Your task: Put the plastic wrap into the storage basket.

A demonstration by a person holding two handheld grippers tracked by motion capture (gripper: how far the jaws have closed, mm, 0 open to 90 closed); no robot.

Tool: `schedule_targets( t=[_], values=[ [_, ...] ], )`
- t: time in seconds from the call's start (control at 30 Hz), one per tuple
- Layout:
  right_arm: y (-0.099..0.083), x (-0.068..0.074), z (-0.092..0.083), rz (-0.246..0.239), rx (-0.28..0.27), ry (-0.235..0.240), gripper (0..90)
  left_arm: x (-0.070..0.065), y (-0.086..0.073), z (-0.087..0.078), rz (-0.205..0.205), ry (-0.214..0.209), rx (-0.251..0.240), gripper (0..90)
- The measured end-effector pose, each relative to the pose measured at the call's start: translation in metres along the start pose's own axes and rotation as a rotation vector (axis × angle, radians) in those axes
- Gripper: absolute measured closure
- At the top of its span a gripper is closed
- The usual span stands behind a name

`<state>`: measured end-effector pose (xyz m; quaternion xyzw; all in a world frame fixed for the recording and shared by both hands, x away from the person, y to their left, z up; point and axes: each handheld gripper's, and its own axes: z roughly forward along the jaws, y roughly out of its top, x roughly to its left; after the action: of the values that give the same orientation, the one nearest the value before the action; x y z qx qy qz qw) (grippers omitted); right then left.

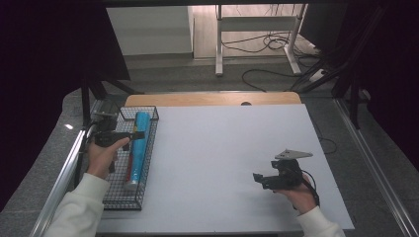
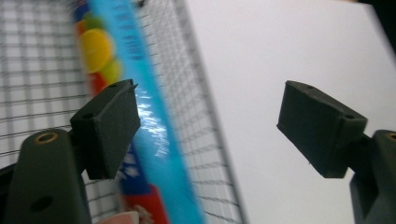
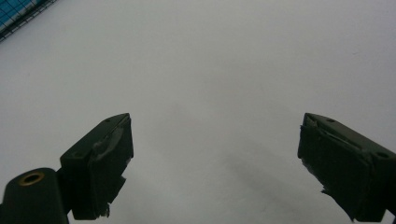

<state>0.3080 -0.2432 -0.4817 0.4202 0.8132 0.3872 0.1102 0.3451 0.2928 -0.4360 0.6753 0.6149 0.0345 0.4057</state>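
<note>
Beneath my work lies a white desk, bare across the middle and right of the frame. A strip of light wood edges its far side. Beyond, at upper centre, I see a white metal stand on grey floor, with black cables looped beside it. Dark curtains hang at upper left and upper right.

white sleeves, black tongs, trailing cable

Wide white tabletop left unobstructed between grippers; passage at left edge blocked by wire basket holding blue tube.
</note>
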Motion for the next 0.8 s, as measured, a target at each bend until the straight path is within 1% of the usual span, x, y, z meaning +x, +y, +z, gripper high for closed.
schedule_targets(
  t=[0.03,0.07,0.1,0.13,0.2,0.23,0.3,0.33,0.37,0.43,0.53,0.57,0.6,0.67,0.7,0.77,0.8],
  values=[
    [0.000,0.000,0.001,-0.002,0.000,0.000,10.9,-0.006,-0.003,-0.006,0.019,-0.021,-0.012,21.1],
    [-0.001,0.000,0.001,-0.003,0.001,0.001,10.9,-0.012,-0.007,-0.013,0.048,-0.051,-0.024,21.1],
    [-0.001,0.001,0.001,-0.006,0.002,-0.001,10.9,-0.018,-0.010,-0.018,0.071,-0.066,-0.026,21.5],
    [-0.002,0.001,0.001,-0.009,0.004,-0.002,10.9,-0.022,-0.012,-0.021,0.087,-0.071,-0.028,21.5],
    [-0.002,0.002,0.001,-0.010,0.005,0.003,10.9,-0.034,-0.020,-0.027,0.135,-0.076,-0.045,21.7],
    [-0.003,0.002,0.000,-0.014,0.002,0.004,10.9,-0.040,-0.024,-0.028,0.151,-0.093,-0.048,21.6],
    [-0.004,0.002,-0.001,-0.022,-0.005,0.008,10.9,-0.053,-0.035,-0.027,0.178,-0.141,-0.052,21.5],
    [-0.004,0.002,-0.002,-0.027,-0.008,0.012,10.9,-0.061,-0.041,-0.025,0.203,-0.166,-0.050,21.5],
    [-0.005,0.003,-0.002,-0.032,-0.011,0.013,10.9,-0.067,-0.047,-0.023,0.222,-0.181,-0.049,21.5],
    [-0.005,0.004,-0.004,-0.033,-0.023,0.020,10.9,-0.078,-0.057,-0.018,0.264,-0.187,-0.051,21.7],
    [-0.005,0.005,-0.008,-0.043,-0.045,0.036,10.9,-0.091,-0.069,-0.010,0.322,-0.170,-0.043,21.8],
    [-0.005,0.005,-0.009,-0.043,-0.048,0.041,11.0,-0.094,-0.074,-0.006,0.349,-0.156,-0.035,21.8],
    [-0.006,0.006,-0.011,-0.047,-0.058,0.038,11.8,-0.096,-0.076,-0.003,0.360,-0.154,-0.029,21.7],
    [-0.006,0.005,-0.013,-0.044,-0.062,0.034,12.4,-0.099,-0.081,0.003,0.361,-0.176,-0.021,21.8],
    [-0.006,0.004,-0.013,-0.041,-0.062,0.036,12.6,-0.100,-0.082,0.004,0.366,-0.176,-0.020,21.8],
    [-0.007,0.004,-0.013,-0.038,-0.060,0.037,12.7,-0.102,-0.085,0.008,0.377,-0.160,-0.014,21.9],
    [-0.007,0.004,-0.014,-0.036,-0.058,0.038,12.7,-0.102,-0.086,0.010,0.377,-0.162,-0.009,21.9]
  ],
)
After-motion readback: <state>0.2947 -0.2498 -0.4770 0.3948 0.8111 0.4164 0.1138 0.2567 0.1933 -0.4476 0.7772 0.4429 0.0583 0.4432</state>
